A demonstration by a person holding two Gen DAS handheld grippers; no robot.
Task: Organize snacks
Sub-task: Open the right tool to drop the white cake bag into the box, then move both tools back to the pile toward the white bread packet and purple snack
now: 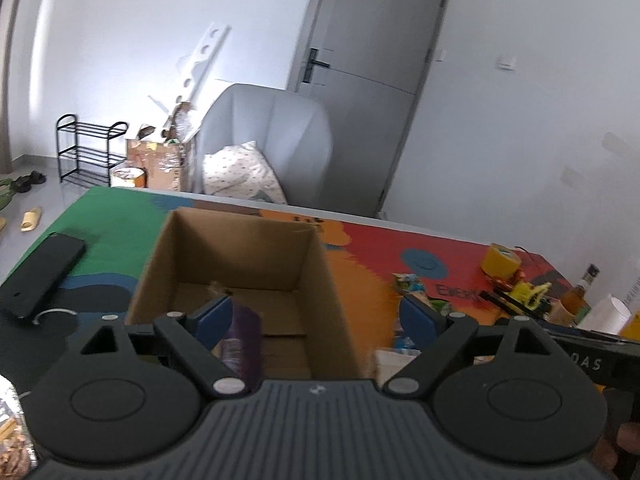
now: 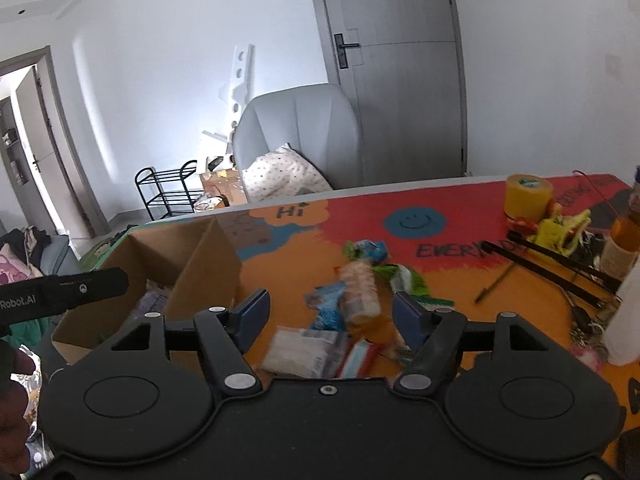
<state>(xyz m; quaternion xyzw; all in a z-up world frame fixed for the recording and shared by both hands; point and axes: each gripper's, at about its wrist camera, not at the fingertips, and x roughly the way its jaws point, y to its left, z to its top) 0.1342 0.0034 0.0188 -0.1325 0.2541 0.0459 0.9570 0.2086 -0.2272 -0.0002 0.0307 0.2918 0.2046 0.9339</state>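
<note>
Two grippers, both empty right now. My left gripper (image 1: 316, 318) hangs wide open over the near edge of the cardboard box (image 1: 240, 280), and a purple snack packet (image 1: 242, 344) sits inside the box just past its left pad, not pinched by anything. My right gripper (image 2: 328, 314) is spread too, nothing between the pads, pointing down at the loose snack pile (image 2: 348, 304) on the colourful table mat (image 2: 460, 280) — a white packet (image 2: 304, 350) nearest, then blue and tan ones, then a green wrapper (image 2: 406, 278) further out.

Worry from here: the wrappers overlap, so I could easily pinch two at once or squash something crumbly. Further back there's a yellow tape roll (image 2: 526, 196) and a tangle of tools — a sloppy swing right could knock those.
</note>
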